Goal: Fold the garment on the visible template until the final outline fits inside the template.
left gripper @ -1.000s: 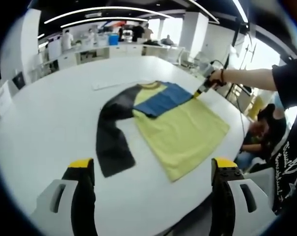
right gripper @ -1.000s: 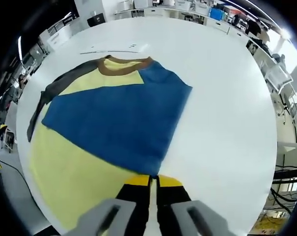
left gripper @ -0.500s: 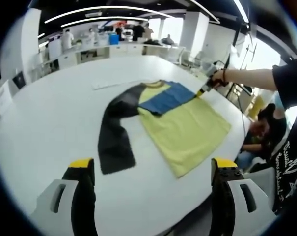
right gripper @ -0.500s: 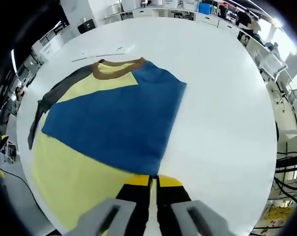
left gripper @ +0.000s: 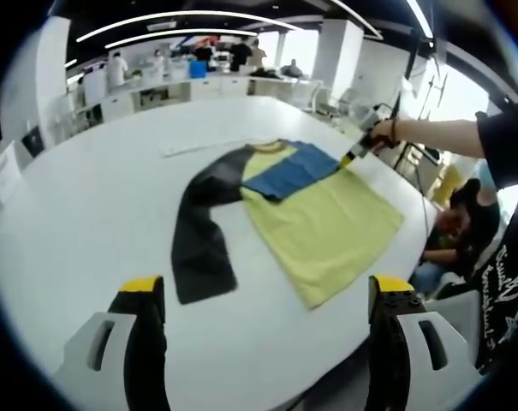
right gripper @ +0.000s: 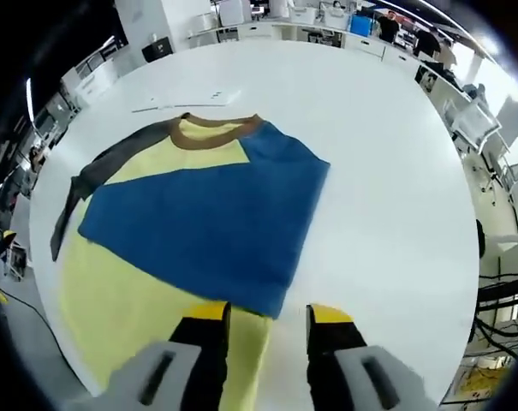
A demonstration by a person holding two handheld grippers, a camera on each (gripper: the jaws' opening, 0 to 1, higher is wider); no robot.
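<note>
A long-sleeved shirt (left gripper: 323,227) lies flat on the round white table (left gripper: 87,214): yellow body, brown collar (right gripper: 209,130), dark grey sleeve (left gripper: 194,248) stretched out to the side. Its blue sleeve (right gripper: 199,223) is folded across the chest. My right gripper (right gripper: 270,315) stands open just over the blue sleeve's near edge, nothing between its jaws. In the left gripper view a hand holds that right gripper (left gripper: 354,154) at the shirt's far corner. My left gripper (left gripper: 267,291) hangs open above the table, well short of the shirt.
A flat white strip (left gripper: 186,147) lies on the table beyond the collar. The table's edge runs close to the shirt's hem (left gripper: 361,282). A seated person (left gripper: 451,227) is beside the table; desks and people stand far back (left gripper: 156,73).
My right gripper has opened and let go of the blue sleeve, which now rests on the yellow body. The left gripper has stayed put.
</note>
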